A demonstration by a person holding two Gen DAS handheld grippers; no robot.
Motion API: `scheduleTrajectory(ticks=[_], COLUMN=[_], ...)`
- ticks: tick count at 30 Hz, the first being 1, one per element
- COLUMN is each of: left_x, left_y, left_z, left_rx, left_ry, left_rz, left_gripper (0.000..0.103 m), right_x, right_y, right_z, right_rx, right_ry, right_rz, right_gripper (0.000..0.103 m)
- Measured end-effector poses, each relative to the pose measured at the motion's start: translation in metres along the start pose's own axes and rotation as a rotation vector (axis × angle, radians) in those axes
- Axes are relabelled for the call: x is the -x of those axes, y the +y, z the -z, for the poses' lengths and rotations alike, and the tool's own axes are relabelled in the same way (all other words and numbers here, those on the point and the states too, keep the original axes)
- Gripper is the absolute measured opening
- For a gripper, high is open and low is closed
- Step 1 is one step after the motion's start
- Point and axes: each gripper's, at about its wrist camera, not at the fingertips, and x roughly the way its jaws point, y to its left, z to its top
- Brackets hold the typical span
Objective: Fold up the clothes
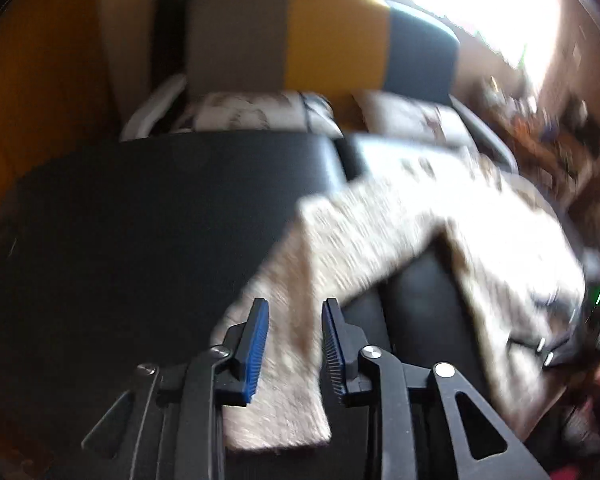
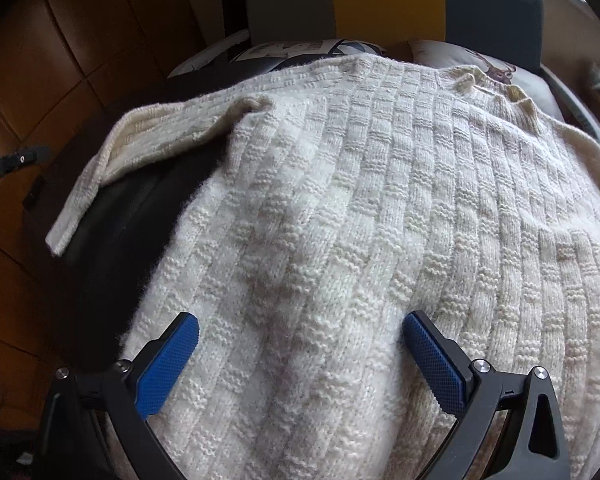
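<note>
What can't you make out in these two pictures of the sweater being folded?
- Left wrist view: motion blur smears the sweater; its knit pattern is unreadable, and so is the clutter at the right edge.
- Left wrist view: whether the left gripper grips the sleeve lying between its jaws; contact is unclear.
- Right wrist view: the sweater's hem and right sleeve, cut off by the frame.
- Right wrist view: the dark surface, mostly covered by the sweater.

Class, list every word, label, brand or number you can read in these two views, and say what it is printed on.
None can be read.
Patterned cushions behind the cream knitted sweater: dark print, too distorted to tell whether it is lettering.
The left wrist view is motion-blurred.
</note>
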Motion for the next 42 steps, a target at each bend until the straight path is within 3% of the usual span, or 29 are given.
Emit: scheduleTrajectory(ticks=[2,8,10,11,12,13,14,17,20,21,24,27,29,33,36,39,42], left_x=[-0.022,-0.063,-0.071,-0.075,-0.075,-0.071,-0.066,-0.04,-0.013,-0.005,-0.004,-0.048,-0.075,-0.067,-0.024,-0.001,-0.013], left_y=[-0.008,-0.032,-0.032,-0.031,-0.027,-0.015,-0.001,0.05,0.103,0.116,0.15,0.182,0.194,0.197,0.184,0.152,0.091], left_z=[0.016,0.032,0.035,0.037,0.037,0.036,0.035,0.028,0.024,0.024,0.025,0.036,0.04,0.028,0.025,0.031,0.037], left_rx=[-0.01,-0.127,-0.122,-0.114,-0.075,0.004,0.097,0.358,0.554,0.588,0.642,0.677,0.673,0.655,0.648,0.604,0.463], left_ry=[0.04,0.123,0.124,0.121,0.13,0.142,0.154,0.09,-0.02,-0.048,-0.054,0.074,0.119,0.067,-0.06,-0.154,-0.12], left_rz=[-0.046,-0.255,-0.262,-0.26,-0.236,-0.164,-0.076,0.203,0.391,0.417,0.356,0.168,0.084,-0.014,-0.101,0.004,0.05], left_gripper=[0.04,0.045,0.048,0.044,0.035,0.015,0.008,0.007,0.005,0.005,0.005,0.005,0.007,0.013,0.016,0.021,0.021], right_x=[0.0,0.0,0.001,0.001,0.001,0.001,0.001,0.002,0.001,0.001,0.001,0.0,0.0,0.0,0.0,0.001,0.013], right_y=[0.0,-0.002,0.0,0.0,0.001,0.002,0.003,0.003,0.003,0.004,0.003,0.003,0.003,0.002,0.001,0.005,-0.004], right_z=[0.0,0.002,0.004,0.004,0.005,0.006,0.006,0.007,0.006,0.006,0.005,0.005,0.004,0.003,0.004,0.005,0.006], right_rx=[0.003,0.005,0.012,0.015,0.019,0.022,0.025,0.027,0.027,0.029,0.028,0.032,0.038,0.039,0.033,0.025,-0.002], right_ry=[-0.001,-0.008,-0.009,-0.01,-0.011,-0.011,-0.012,-0.013,-0.01,-0.008,-0.006,-0.006,-0.004,-0.005,-0.017,-0.019,-0.016], right_rz=[0.006,0.004,0.009,0.011,0.014,0.016,0.018,0.019,0.027,0.031,0.036,0.043,0.05,0.054,0.056,0.067,0.043], right_gripper=[0.103,0.103,0.103,0.103,0.103,0.103,0.103,0.103,0.103,0.103,0.103,0.103,0.103,0.103,0.103,0.103,0.103])
